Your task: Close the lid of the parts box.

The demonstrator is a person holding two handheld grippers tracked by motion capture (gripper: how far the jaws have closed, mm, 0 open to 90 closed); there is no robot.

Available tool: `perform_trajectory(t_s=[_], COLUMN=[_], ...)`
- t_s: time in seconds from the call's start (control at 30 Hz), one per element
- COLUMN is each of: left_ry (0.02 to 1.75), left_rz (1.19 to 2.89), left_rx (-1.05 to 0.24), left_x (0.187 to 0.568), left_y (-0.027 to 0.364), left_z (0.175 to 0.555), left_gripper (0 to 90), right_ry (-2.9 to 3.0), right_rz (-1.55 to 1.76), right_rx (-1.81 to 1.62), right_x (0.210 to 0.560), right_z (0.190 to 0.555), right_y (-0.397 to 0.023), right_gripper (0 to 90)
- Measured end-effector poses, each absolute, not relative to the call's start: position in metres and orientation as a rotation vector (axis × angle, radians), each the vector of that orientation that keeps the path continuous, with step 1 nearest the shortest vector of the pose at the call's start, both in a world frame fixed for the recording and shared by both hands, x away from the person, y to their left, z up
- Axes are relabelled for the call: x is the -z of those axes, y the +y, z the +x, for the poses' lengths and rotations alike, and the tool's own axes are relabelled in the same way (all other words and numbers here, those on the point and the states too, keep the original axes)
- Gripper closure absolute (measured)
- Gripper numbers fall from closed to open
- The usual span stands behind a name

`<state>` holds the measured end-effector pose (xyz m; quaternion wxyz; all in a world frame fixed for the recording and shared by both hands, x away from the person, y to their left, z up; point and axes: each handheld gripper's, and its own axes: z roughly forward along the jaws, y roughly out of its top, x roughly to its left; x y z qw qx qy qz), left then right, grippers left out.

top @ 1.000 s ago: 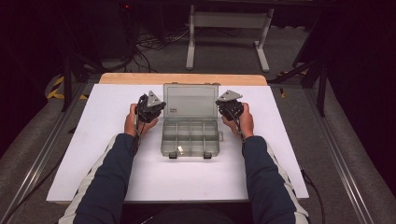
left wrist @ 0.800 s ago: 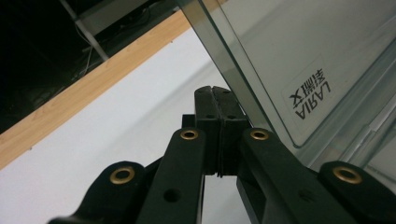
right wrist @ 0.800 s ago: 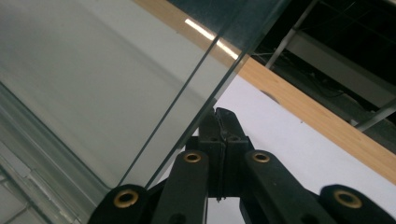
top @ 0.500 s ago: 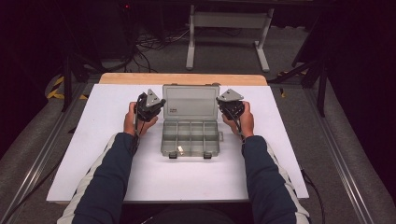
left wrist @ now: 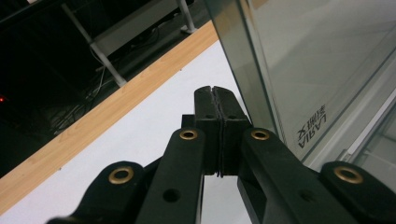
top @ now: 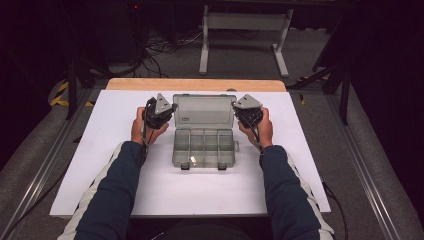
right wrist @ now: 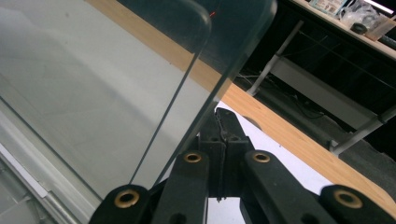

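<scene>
High view: a clear plastic organiser box point(top: 204, 147) lies open at the middle of a white table top point(top: 115, 190), its hinged lid point(top: 204, 111) standing up at the far side and its tray nearer the person. The tray is split by thin walls into a row of small compartments at the back and several at the front; one front compartment, left of middle, holds a small pale item point(top: 192, 160) too small to identify. Two dark latches point(top: 185, 167) sit on the front edge. The plastic is smoky grey and see-through, with a small printed label on the lid's lower left.

The left gripper point(top: 164, 111) is just beside the lid's left edge, and the right gripper point(top: 241, 111) is just beside its right edge, each held in a hand that rests on the table.

In the left gripper view, the two black jaws are pressed together with nothing between them, next to the lid's point(left wrist: 322, 70) edge; whether they touch it is unclear. In the right gripper view, the jaws likewise meet, empty, close behind the lid's point(right wrist: 93, 84) rounded corner. A wooden strip point(top: 195, 84) borders the table's far side.
</scene>
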<state>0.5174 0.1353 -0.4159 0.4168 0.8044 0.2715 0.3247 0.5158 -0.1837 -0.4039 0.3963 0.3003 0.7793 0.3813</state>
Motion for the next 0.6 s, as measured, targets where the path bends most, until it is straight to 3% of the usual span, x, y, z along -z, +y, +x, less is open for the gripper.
perform_trajectory(t_s=[0.6], left_ry=[0.658], left_rz=[1.974], left_rx=[-0.863], left_x=[0.394], left_y=[0.138], left_z=[0.505], left_gripper=[89.1], right_ry=[1.956], right_rz=[0.734], right_rx=[-0.978], right_x=[0.39], right_z=[0.504], right_y=[-0.184], right_gripper=[90.0])
